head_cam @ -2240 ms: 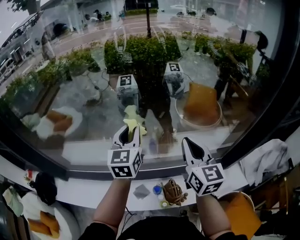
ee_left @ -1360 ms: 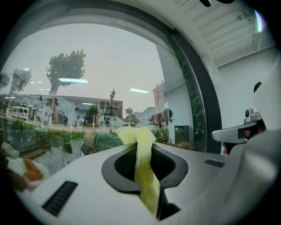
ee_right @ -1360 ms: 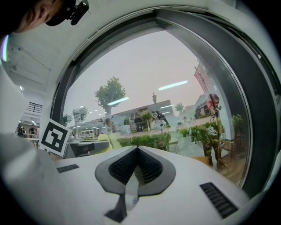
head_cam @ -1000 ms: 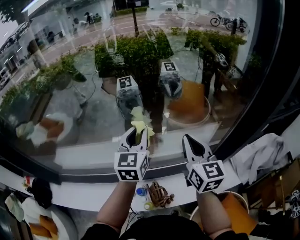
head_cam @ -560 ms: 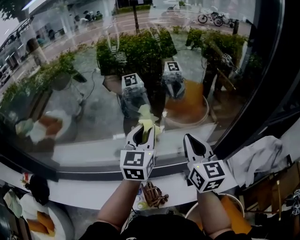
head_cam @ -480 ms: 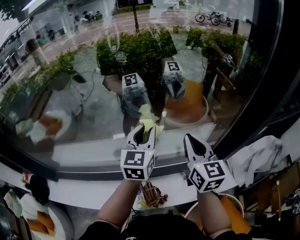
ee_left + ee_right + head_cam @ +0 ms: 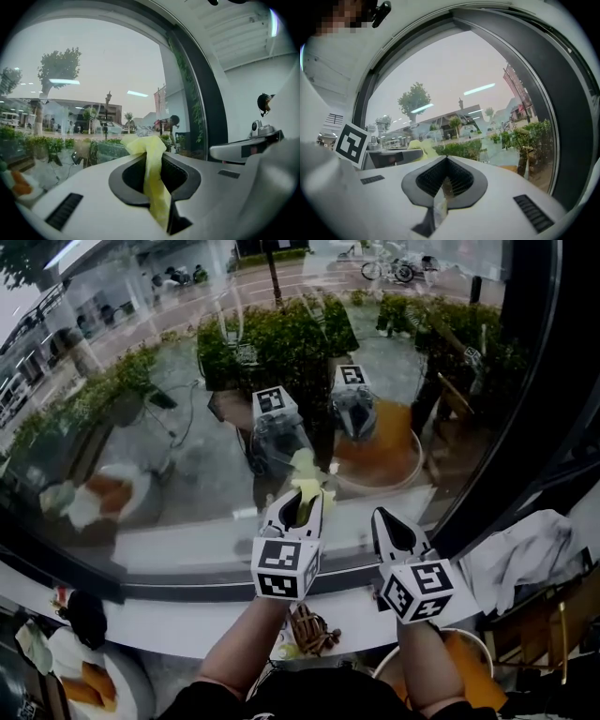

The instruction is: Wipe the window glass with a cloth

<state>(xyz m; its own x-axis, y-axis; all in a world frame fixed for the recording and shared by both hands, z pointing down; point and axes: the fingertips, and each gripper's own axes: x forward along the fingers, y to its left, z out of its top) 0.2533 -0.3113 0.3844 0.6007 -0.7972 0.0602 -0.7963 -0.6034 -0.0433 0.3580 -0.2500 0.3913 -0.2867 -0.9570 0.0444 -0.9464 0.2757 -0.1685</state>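
Yellow cloth [image 7: 306,486] clamped in left gripper [image 7: 298,510], tip at window glass [image 7: 159,437].
Cloth runs up-frame from centre towards the pane; right gripper [image 7: 394,538], closed and empty, sits just right.

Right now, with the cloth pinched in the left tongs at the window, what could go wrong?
1. Only a small tuft of the yellow cloth pokes past the tongs of the left gripper, so their hard tips may scrape the window glass.
2. The cloth is pinched as a thin strip, and drag could pull it out.
3. The right gripper, shut and empty, sits close beside. A rightward sweep may bump it.
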